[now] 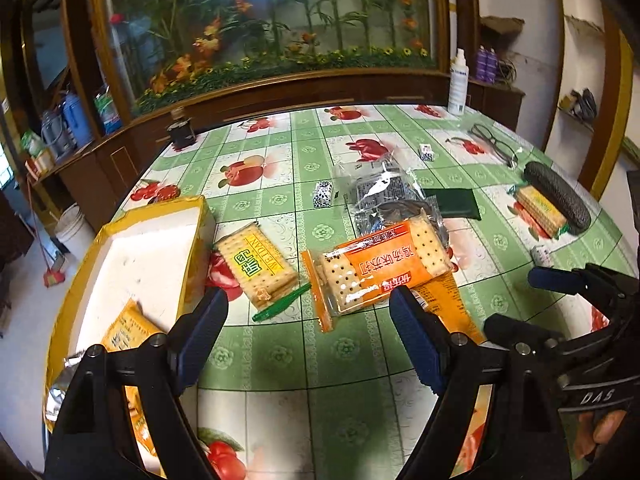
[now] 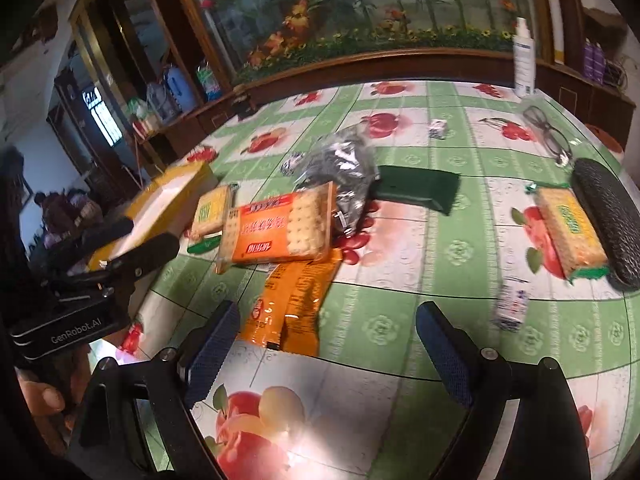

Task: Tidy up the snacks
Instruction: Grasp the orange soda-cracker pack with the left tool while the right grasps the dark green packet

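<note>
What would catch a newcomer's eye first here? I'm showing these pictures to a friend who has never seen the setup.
Probably the orange cracker pack mid-table, lying partly over another orange packet on the green fruit-print tablecloth. Left of it lie a yellow cracker pack and the open yellow box at the table's left edge. The left gripper and right gripper both stand open over the table, holding nothing.

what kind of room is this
Probably a lived-in home dining or living room: a table under a fruit-print tablecloth, a big fish tank in a wooden cabinet behind it, and glasses left out.
</note>
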